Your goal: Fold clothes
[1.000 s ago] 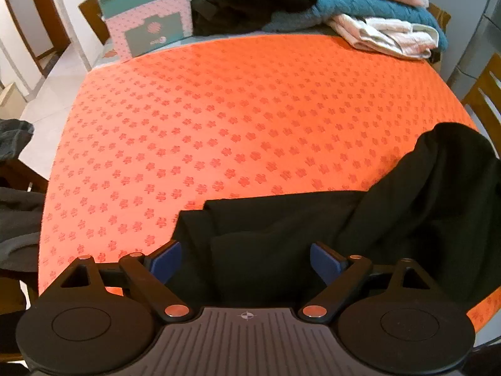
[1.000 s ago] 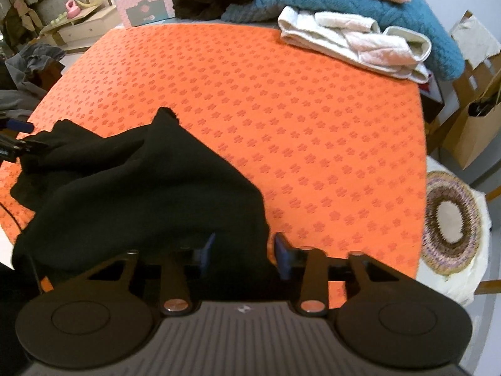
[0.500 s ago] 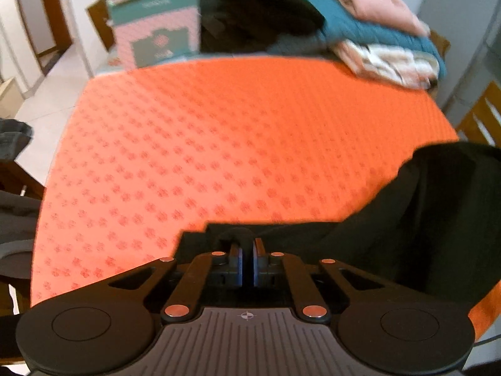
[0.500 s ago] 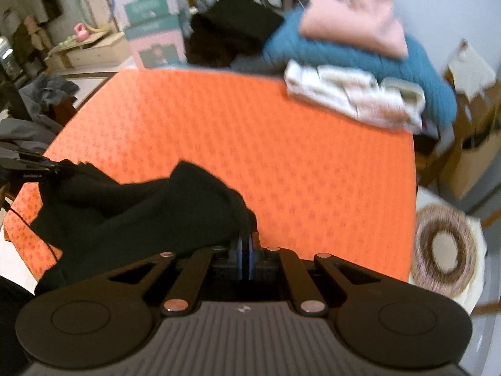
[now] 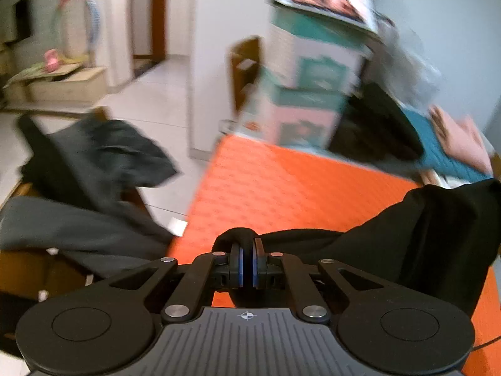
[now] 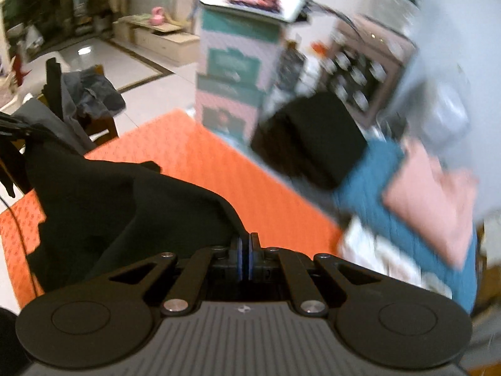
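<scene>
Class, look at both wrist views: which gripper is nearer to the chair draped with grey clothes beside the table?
Left. The left gripper holds the black garment at the table edge beside the chair; the right gripper grips the garment's other end, farther away.

Pale glossy floor tiles (image 6: 103, 62) run toward a low wooden cabinet (image 6: 162, 39). White walls (image 5: 213, 47) frame a brown doorway (image 5: 158, 12). A hoop (image 5: 78, 22) leans there. Stacked pink-and-teal boxes (image 6: 231, 72) rise behind the orange-covered counter (image 5: 281, 188).
</scene>
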